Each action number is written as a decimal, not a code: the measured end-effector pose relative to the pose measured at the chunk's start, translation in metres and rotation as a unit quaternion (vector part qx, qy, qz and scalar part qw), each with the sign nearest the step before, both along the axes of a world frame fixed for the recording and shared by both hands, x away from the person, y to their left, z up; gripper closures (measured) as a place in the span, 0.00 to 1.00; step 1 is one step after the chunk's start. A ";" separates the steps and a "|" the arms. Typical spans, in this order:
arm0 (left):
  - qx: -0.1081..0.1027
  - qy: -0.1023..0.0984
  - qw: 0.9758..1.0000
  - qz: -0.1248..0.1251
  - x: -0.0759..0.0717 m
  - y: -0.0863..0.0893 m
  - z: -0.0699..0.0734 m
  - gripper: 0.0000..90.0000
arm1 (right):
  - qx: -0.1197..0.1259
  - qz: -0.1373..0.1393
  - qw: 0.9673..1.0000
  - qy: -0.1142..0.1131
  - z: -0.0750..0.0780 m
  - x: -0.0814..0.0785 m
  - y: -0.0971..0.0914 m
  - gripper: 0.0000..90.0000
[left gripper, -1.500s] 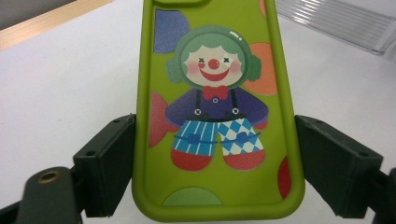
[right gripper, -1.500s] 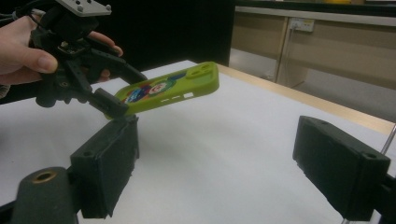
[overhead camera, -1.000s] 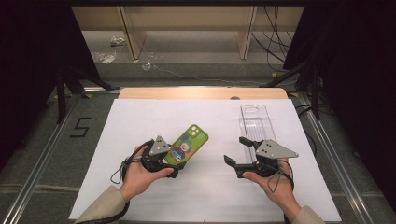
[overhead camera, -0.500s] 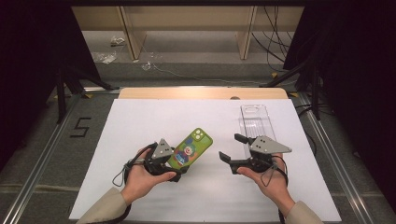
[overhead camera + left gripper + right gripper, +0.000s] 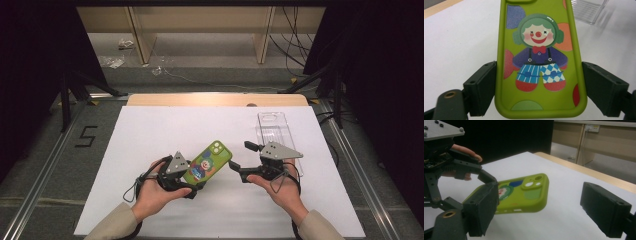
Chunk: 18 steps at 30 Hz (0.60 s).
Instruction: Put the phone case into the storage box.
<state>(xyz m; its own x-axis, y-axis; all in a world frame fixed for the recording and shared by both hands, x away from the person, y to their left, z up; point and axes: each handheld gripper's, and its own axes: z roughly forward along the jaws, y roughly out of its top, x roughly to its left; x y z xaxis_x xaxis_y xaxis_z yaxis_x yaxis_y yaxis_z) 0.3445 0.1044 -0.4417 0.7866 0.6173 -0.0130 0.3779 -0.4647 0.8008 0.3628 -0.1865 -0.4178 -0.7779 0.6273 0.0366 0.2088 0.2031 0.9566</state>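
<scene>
Since the earlier frames the right hand-held gripper [image 5: 239, 160] had shifted left, away from the clear case [image 5: 274, 131] and toward the green phone case [image 5: 207, 162]; the phone case itself had also moved slightly right with the left hand. Left hand-held gripper [image 5: 192, 182] stayed put, jaws pinching the green phone case [image 5: 539, 62] by its long sides near the bottom end, clown print facing up, camera end tilted up and away from the person. The phone case sat lifted just off the table [image 5: 150, 135], left of centre. Right hand-held gripper had its jaws spread wide, nothing between them, aimed at the phone case's [image 5: 524, 192] camera end, near it but not touching. The clear case lay flat on the white table behind the right hand. Past the table's wooden far edge: grey floor, loose cables, wooden shelf legs, dark curtains either side.
</scene>
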 end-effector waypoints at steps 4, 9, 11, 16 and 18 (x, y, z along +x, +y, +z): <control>0.000 -0.001 1.000 -0.004 -0.002 -0.002 0.000 0.18 | -0.002 0.000 1.000 0.004 0.000 0.003 0.003 0.19; 0.000 -0.002 1.000 -0.007 -0.004 -0.004 0.000 0.18 | 0.000 -0.001 1.000 0.008 0.000 0.006 0.006 0.19; -0.001 -0.002 1.000 -0.009 -0.004 -0.004 0.000 0.18 | 0.001 -0.001 1.000 0.009 0.000 0.008 0.008 0.19; -0.002 -0.003 1.000 -0.011 -0.007 -0.006 0.000 0.18 | 0.000 0.001 1.000 0.014 -0.001 0.011 0.012 0.19; -0.003 -0.002 1.000 -0.012 -0.008 -0.008 -0.001 0.18 | -0.001 0.002 1.000 0.016 -0.002 0.012 0.013 0.19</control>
